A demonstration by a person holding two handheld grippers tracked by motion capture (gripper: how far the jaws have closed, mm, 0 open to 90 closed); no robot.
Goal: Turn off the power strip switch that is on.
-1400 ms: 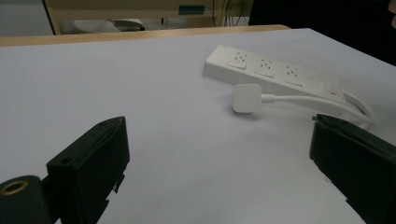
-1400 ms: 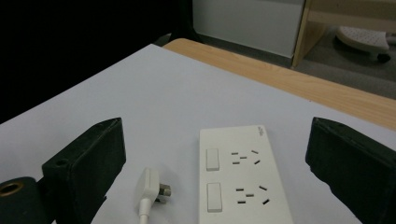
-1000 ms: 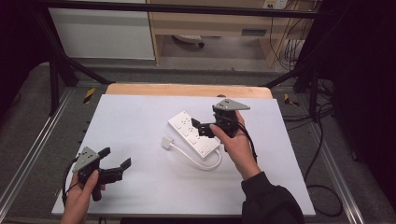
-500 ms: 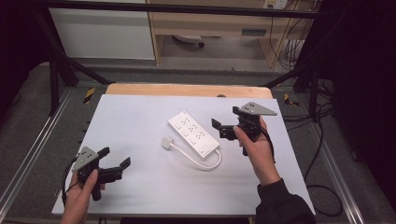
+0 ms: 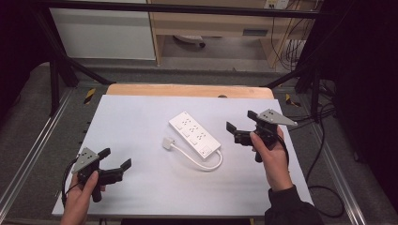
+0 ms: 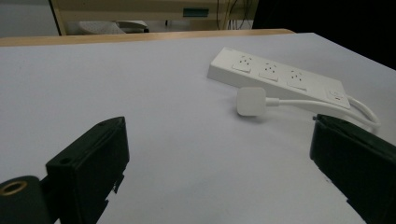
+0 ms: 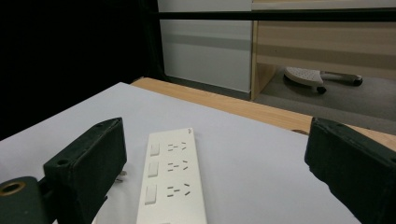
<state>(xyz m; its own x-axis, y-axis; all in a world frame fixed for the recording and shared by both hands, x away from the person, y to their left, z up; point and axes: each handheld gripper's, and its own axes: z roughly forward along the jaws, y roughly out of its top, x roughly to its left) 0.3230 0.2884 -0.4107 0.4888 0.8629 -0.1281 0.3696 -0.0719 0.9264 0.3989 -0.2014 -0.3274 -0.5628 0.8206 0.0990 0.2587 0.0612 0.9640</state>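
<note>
While the power strip (image 5: 195,134) lay mid-table, the right gripper (image 5: 241,125) at three o'clock and left gripper (image 5: 115,158) at eight o'clock held jaws spread, empty.

White-topped table (image 5: 141,122) with wooden far edge, white power strip (image 5: 194,134) lying mid-table, its cord (image 5: 199,162) looped, plug (image 5: 167,143) beside it

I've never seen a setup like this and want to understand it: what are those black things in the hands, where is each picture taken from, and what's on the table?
A person holds a hand-held two-jaw tool in each hand: the left tool and the right tool. Both are open and hold nothing. One picture comes from a camera above the table, looking down. The other two come from cameras riding on each tool, looking out between its black jaws. On the white table lies a white power strip; its cord loops round to a plug lying beside it.
</note>
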